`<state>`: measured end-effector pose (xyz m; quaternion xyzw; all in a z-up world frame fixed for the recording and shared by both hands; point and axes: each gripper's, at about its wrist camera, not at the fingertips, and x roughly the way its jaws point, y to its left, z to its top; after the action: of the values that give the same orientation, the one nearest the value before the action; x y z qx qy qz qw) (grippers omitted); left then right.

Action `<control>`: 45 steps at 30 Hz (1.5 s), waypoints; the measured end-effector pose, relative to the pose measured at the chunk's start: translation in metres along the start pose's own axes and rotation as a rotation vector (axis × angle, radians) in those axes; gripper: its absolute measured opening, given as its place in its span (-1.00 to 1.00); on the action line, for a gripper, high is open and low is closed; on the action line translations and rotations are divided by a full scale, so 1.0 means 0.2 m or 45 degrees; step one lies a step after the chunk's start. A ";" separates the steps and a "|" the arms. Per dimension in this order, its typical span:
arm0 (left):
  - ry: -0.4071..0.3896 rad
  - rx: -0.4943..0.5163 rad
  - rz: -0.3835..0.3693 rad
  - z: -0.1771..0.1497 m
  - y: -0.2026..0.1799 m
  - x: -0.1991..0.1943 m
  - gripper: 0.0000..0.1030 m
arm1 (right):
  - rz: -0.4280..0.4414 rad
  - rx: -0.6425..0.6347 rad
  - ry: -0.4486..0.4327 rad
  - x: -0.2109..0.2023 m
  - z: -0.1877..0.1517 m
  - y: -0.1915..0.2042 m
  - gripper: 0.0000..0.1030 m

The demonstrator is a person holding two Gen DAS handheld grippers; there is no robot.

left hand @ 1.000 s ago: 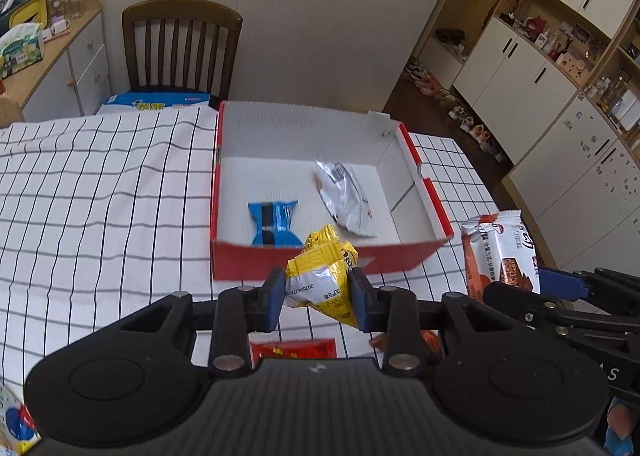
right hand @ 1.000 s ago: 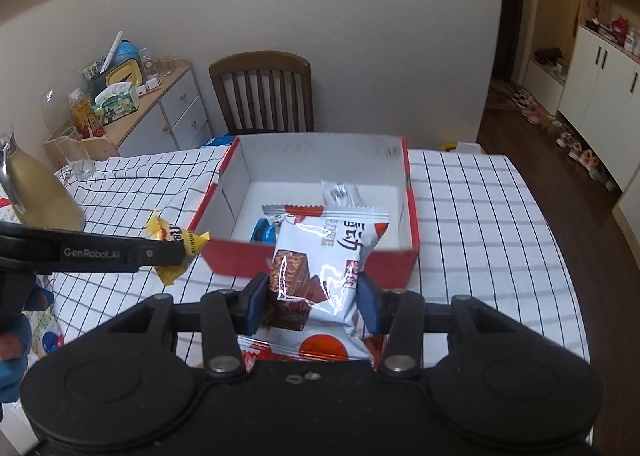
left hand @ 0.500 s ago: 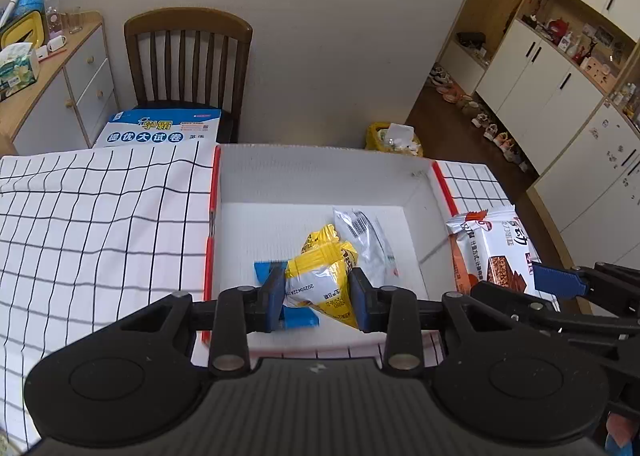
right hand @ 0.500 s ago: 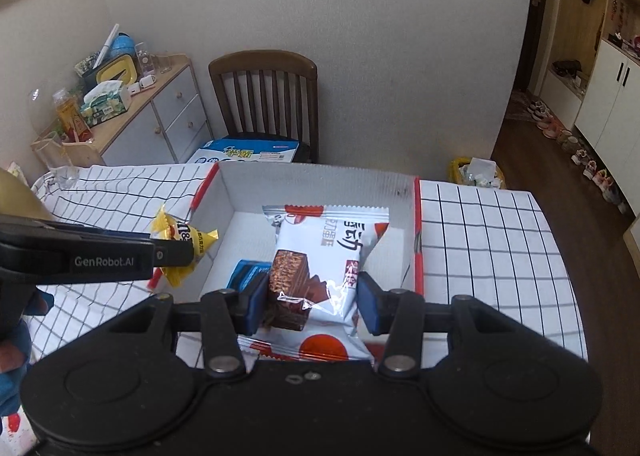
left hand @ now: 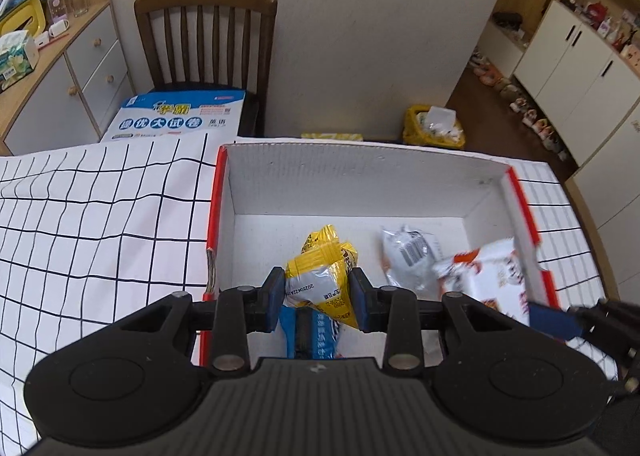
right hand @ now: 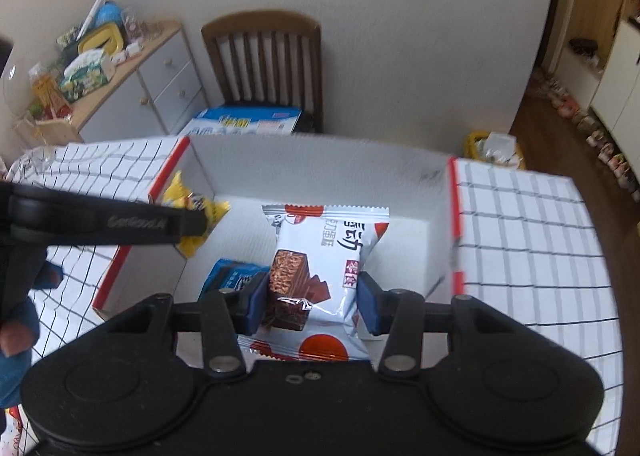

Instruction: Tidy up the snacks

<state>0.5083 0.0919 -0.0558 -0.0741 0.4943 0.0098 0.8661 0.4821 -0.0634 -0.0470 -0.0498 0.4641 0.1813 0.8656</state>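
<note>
A red box with a white inside (left hand: 352,180) (right hand: 320,172) sits on the checked tablecloth. My left gripper (left hand: 318,302) is shut on a yellow snack packet (left hand: 324,276) and holds it above the box's left half; the packet also shows in the right wrist view (right hand: 192,212). My right gripper (right hand: 311,306) is shut on a white chocolate wafer packet (right hand: 324,256), above the box's right half; it shows blurred in the left wrist view (left hand: 488,280). A blue packet (left hand: 316,332) (right hand: 234,276) and a silver packet (left hand: 408,256) lie in the box.
A wooden chair (left hand: 208,52) with a blue-and-white package (left hand: 180,116) on its seat stands behind the table. A sideboard (left hand: 48,68) with clutter is at the far left. A yellow bin (left hand: 434,126) is on the floor behind the box.
Both grippers have moved forward with their packets, from in front of the box's near wall to above its inside. Both remain shut.
</note>
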 end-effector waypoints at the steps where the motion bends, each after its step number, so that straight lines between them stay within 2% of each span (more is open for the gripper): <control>1: 0.007 -0.001 0.005 0.01 0.00 0.03 -0.34 | 0.004 0.003 0.016 0.03 0.00 0.00 -0.12; 11: 0.077 0.026 0.072 0.05 -0.02 0.25 -0.34 | 0.010 -0.033 0.117 0.23 -0.02 0.06 -0.12; 18: 0.137 0.039 0.071 0.06 -0.03 0.37 -0.34 | 0.000 -0.070 0.162 0.29 -0.03 0.07 -0.11; 23: 0.189 0.081 0.130 0.04 -0.06 0.43 -0.34 | 0.005 -0.068 0.179 0.31 -0.03 0.07 -0.11; 27: 0.224 0.081 0.128 0.04 -0.06 0.45 -0.33 | 0.020 -0.071 0.190 0.32 -0.04 0.08 -0.10; 33: 0.219 0.093 0.147 0.03 -0.06 0.46 -0.31 | 0.029 -0.070 0.198 0.33 -0.05 0.09 -0.05; 35: 0.208 0.091 0.135 0.03 -0.06 0.45 -0.28 | 0.030 -0.055 0.194 0.34 -0.05 0.09 0.01; 38: 0.191 0.101 0.137 0.03 -0.07 0.43 -0.21 | 0.027 -0.038 0.174 0.33 -0.05 0.08 0.24; 42: 0.159 0.110 0.116 0.04 -0.07 0.36 -0.07 | 0.024 -0.013 0.143 0.27 -0.04 0.07 0.27; 44: 0.138 0.102 0.105 0.04 -0.08 0.32 0.22 | 0.021 -0.009 0.126 0.22 -0.05 0.06 0.30; 45: 0.122 0.099 0.104 0.03 -0.08 0.30 0.27 | 0.018 -0.009 0.120 0.20 -0.05 0.06 0.35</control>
<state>0.5463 0.0744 -0.1019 -0.0207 0.5377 0.0224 0.8426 0.4896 -0.0441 -0.0850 -0.0579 0.5041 0.1865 0.8413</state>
